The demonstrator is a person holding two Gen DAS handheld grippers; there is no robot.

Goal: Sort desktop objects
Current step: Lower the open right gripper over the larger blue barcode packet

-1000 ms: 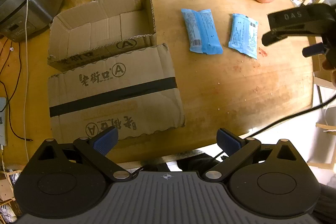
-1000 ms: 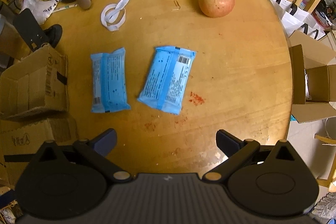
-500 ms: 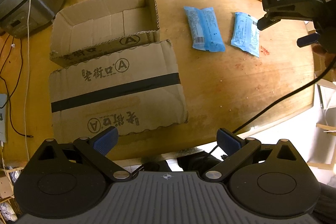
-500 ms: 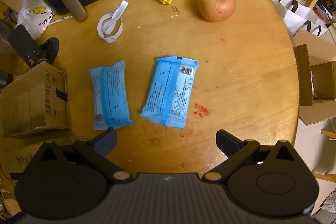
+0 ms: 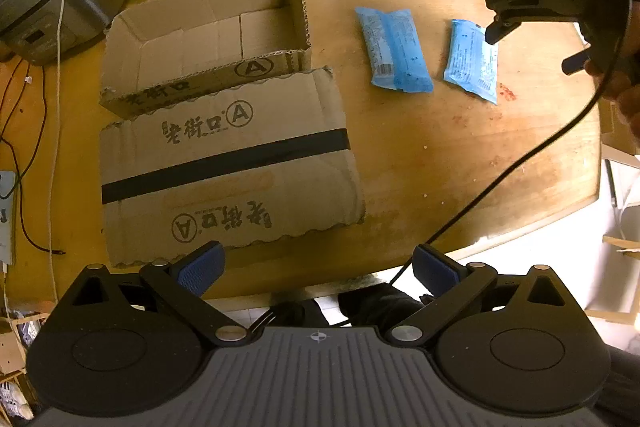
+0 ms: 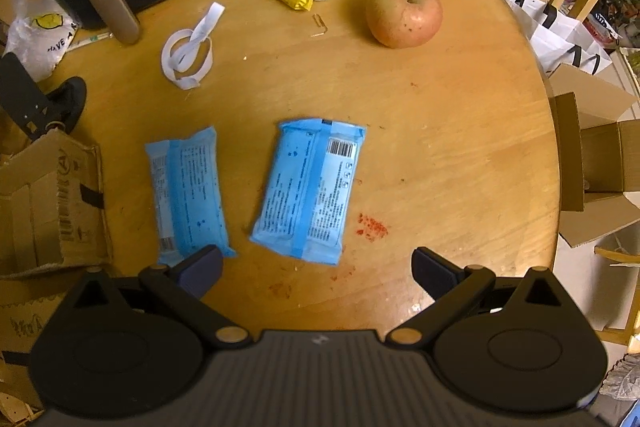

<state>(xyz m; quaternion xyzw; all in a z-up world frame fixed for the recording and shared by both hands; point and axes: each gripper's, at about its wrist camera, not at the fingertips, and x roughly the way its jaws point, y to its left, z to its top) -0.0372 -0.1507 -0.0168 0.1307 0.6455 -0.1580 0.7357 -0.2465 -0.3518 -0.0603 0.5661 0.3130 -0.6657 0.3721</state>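
Evidently, a pick is being set up: the right gripper (image 6: 316, 263) is held above the right-hand blue packet (image 6: 308, 191), fingers spread wide w/ nothing between them, prob. so they can drop astride it. A second blue packet (image 6: 186, 195) lies just beside it, apart. The cardboard box (image 5: 208, 39) is kept open-topped to the left, likely as the drop spot. The left gripper (image 5: 318, 267) is parked wide open and empty near the table edge (image 5: 500, 239), out of the way.
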